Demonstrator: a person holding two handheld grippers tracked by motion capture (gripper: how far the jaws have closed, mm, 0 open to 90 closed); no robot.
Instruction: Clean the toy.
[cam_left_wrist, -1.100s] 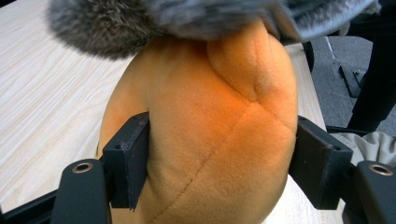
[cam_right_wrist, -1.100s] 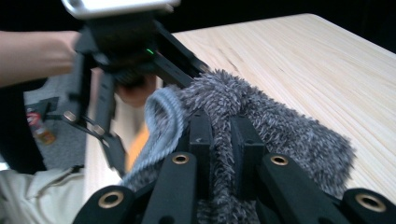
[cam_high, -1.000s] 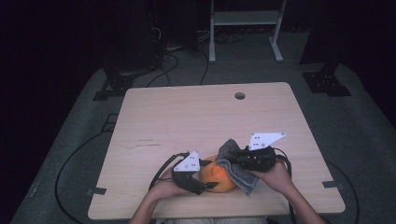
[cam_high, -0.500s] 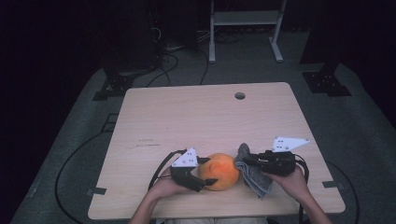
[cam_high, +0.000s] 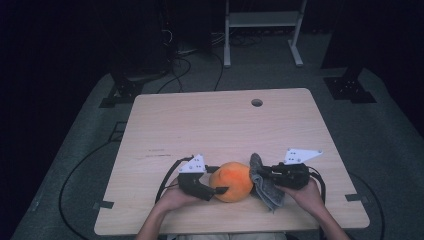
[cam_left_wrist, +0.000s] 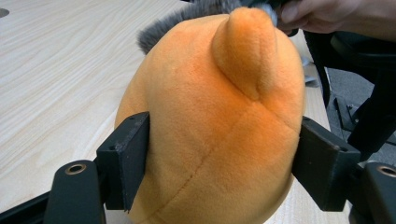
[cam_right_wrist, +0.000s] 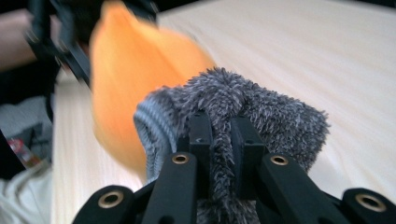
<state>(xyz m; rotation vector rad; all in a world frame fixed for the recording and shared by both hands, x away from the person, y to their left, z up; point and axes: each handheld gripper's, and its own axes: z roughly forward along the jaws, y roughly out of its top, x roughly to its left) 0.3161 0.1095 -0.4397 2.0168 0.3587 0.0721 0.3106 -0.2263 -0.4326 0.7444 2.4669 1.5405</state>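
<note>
A round orange plush toy (cam_high: 231, 181) sits near the front edge of the wooden table (cam_high: 210, 125). My left gripper (cam_high: 218, 180) comes at it from the left and is shut on it. In the left gripper view the black pads (cam_left_wrist: 133, 158) press into both sides of the plush toy (cam_left_wrist: 219, 107). My right gripper (cam_high: 262, 175) is shut on a grey fuzzy cloth (cam_high: 266, 189), which hangs bunched against the toy's right side. In the right gripper view the cloth (cam_right_wrist: 271, 107) is pinched between the jaws of my right gripper (cam_right_wrist: 220, 140), with the blurred plush toy (cam_right_wrist: 135, 79) just behind it.
A round cable hole (cam_high: 256, 102) lies near the table's far edge. Cables (cam_high: 167, 177) trail from both grippers towards the person. Beyond the table stand a white frame (cam_high: 260, 20) and dark stands on a grey floor mat.
My right gripper has carried the grey cloth off the top of the plush toy, to the right and down. The left gripper and the toy have stayed in place.
</note>
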